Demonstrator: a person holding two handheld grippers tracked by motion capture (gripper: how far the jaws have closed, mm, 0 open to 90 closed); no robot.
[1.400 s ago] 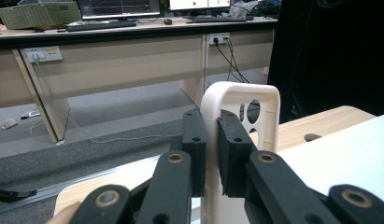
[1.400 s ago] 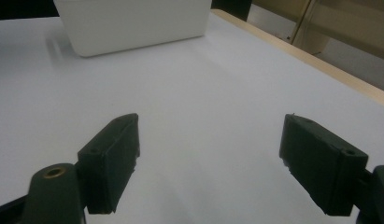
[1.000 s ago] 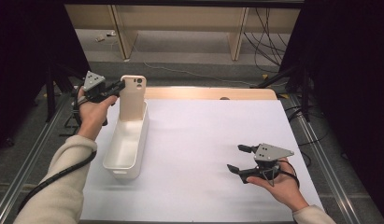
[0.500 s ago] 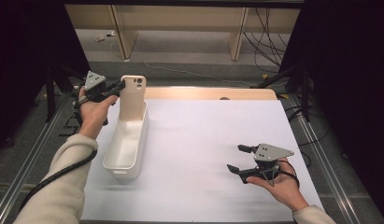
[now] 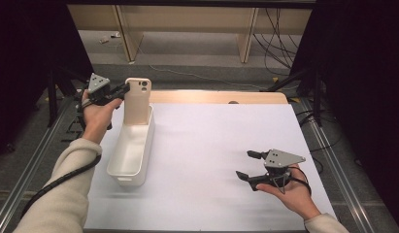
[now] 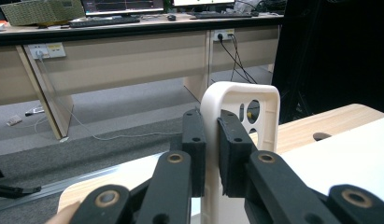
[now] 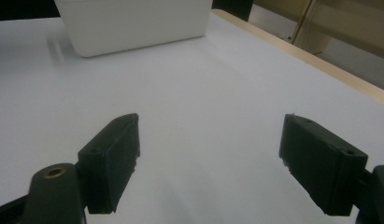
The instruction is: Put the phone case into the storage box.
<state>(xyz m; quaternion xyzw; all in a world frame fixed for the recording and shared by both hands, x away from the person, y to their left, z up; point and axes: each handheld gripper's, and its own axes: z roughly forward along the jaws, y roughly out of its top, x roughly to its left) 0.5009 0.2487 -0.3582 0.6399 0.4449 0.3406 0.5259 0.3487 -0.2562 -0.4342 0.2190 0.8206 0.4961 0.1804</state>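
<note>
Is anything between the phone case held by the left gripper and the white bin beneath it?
Nothing visible. The left gripper is shut on the phone case, which stands upright at the far end of the white bin, its lower edge already inside.

In the left gripper view, the left tongs cover the near edge of the cream phone case where the pads clamp it, and the case's lower part is cut off by the bottom edge. In the high view, the case's foot is hidden inside the white bin, so whether it touches the bin's floor cannot be told. In the right gripper view, the bin is cut off at the top edge, its inside unseen. The right tongs run off the bottom edge there. The person's forearms leave the high view below the bin.
</note>
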